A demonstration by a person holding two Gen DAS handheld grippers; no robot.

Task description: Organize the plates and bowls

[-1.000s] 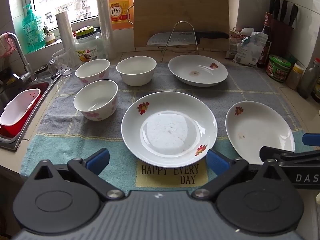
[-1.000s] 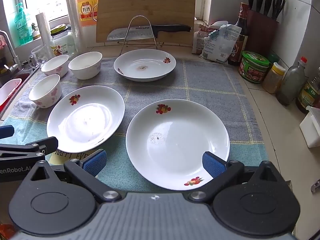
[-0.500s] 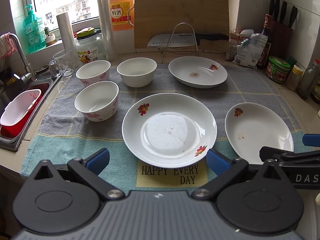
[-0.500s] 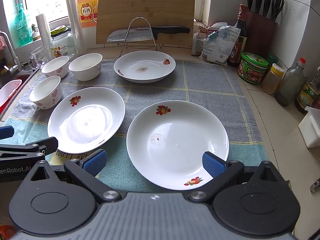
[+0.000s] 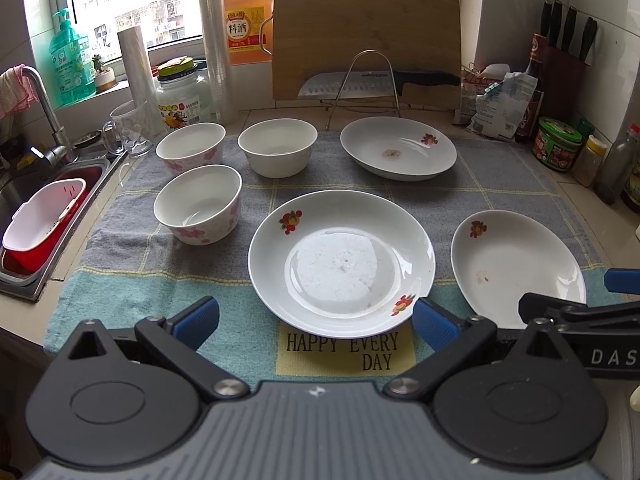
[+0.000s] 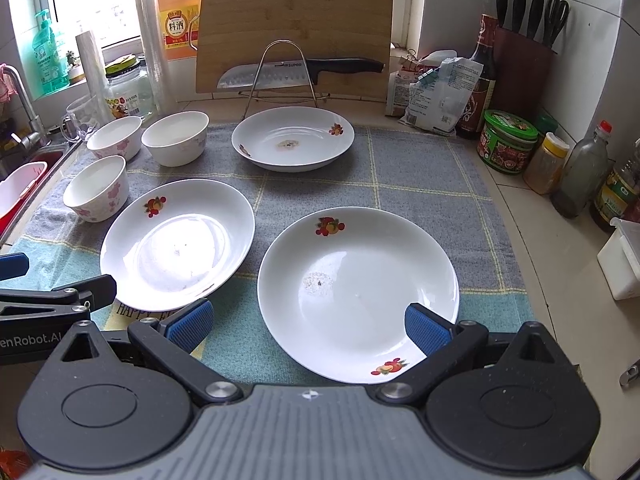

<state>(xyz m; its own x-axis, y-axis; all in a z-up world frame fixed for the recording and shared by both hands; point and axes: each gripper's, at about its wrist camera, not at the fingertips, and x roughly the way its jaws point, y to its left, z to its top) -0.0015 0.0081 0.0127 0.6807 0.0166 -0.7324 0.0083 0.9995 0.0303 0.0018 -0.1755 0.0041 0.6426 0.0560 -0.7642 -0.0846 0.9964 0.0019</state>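
left gripper (image 5: 316, 322) jaws spread wide, nothing between them, sitting low at 6 o'clock over the towel (image 5: 120, 292). right gripper (image 6: 306, 326) same: wide apart, empty, its right pad overlapping the near rim of the right plate (image 6: 358, 294).

left to right in the left wrist view: sink (image 5: 24, 280) at 9 o'clock with a red and white basket (image 5: 40, 224) in it, cut off by the frame edge. three bowls clustered at 10–11 o'clock: pink-flower near bowl (image 5: 199, 203), pink-flower far-left bowl (image 5: 191, 153), plain far bowl (image 5: 278, 147). none stacked, all upright, close together but apart. middle plate (image 5: 341, 260) dead centre, just past the left fingertips, partly covering the "happy every day" patch (image 5: 344, 350). far plate (image 5: 398, 148) at 12–1 o'clock with a brown stain. right plate at 3 o'clock, its near edge hidden behind the right gripper's arm.

clutter behind: glass mug (image 5: 128, 128), jar (image 5: 180, 96), wine jug (image 5: 244, 12), cutting board (image 5: 366, 36) with knife (image 5: 376, 82) on a wire rack (image 5: 366, 84) just behind the far plate. at 2–3 o'clock: food bags (image 6: 440, 92), green-lid jar (image 6: 506, 146), bottles (image 6: 580, 172), knife block (image 6: 524, 68), a white box (image 6: 620, 264) cut off at the edge.

plates show faint residue; can't tell what it is. bowl contents unclear through glare.
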